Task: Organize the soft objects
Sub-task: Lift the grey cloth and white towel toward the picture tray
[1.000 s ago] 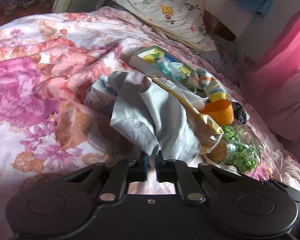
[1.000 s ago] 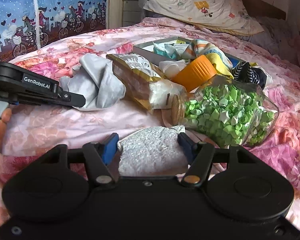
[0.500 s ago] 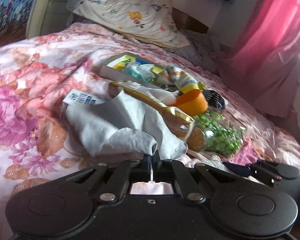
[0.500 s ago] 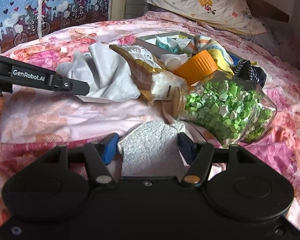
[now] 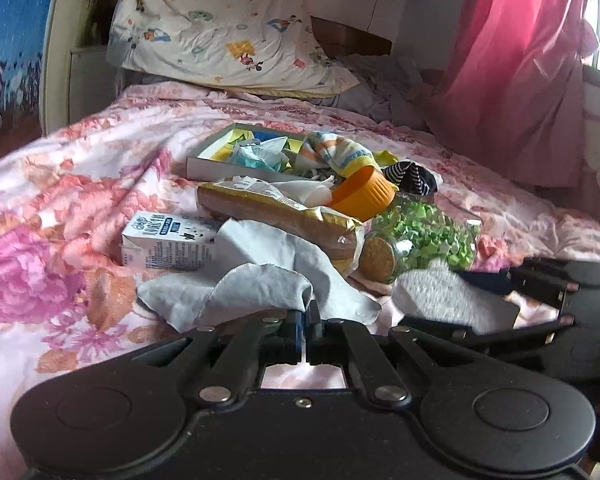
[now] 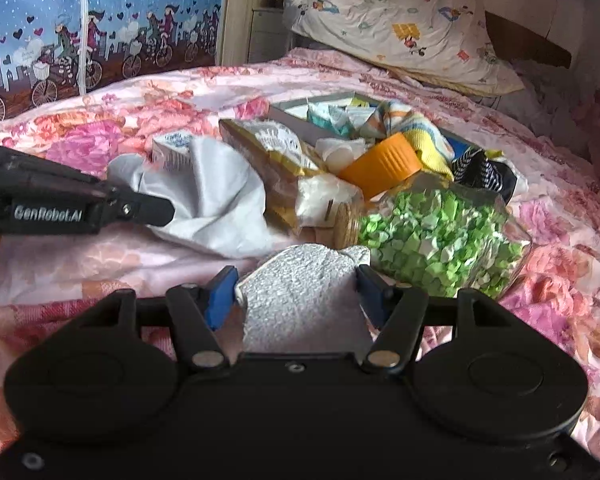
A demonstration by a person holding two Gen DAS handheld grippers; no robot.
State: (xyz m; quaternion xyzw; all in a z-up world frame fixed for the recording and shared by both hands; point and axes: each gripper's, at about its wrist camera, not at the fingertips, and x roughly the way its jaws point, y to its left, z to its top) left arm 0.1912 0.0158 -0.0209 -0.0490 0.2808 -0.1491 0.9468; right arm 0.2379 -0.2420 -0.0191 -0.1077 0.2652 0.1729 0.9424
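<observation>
Grey cloth (image 5: 260,280) lies rumpled on the flowered bedspread (image 5: 60,208), and the left gripper (image 5: 305,320) has its fingers pinched together on the cloth's near edge. Seen from the right wrist, the same cloth (image 6: 216,200) bunches up at the tip of that gripper (image 6: 156,212). The right gripper (image 6: 296,284) holds a white textured sock (image 6: 304,300) between its blue pads (image 6: 220,296), set fairly wide apart, the sock filling the gap. A milk carton (image 5: 168,244) sits partly under the cloth. Beside the cloth lies a yellow snack bag (image 5: 276,216), touching a glass jar of green paper stars (image 5: 424,236) tipped on its side, cork end towards the gripper. An orange cap (image 5: 364,192) rests above the jar. Behind these, a shallow box (image 5: 204,160) holds a striped sock (image 5: 336,152) and crumpled packets. A dark striped sock (image 5: 412,176) lies just beside the box. A cartoon-print pillow (image 5: 220,24) leans at the head of the bed.
</observation>
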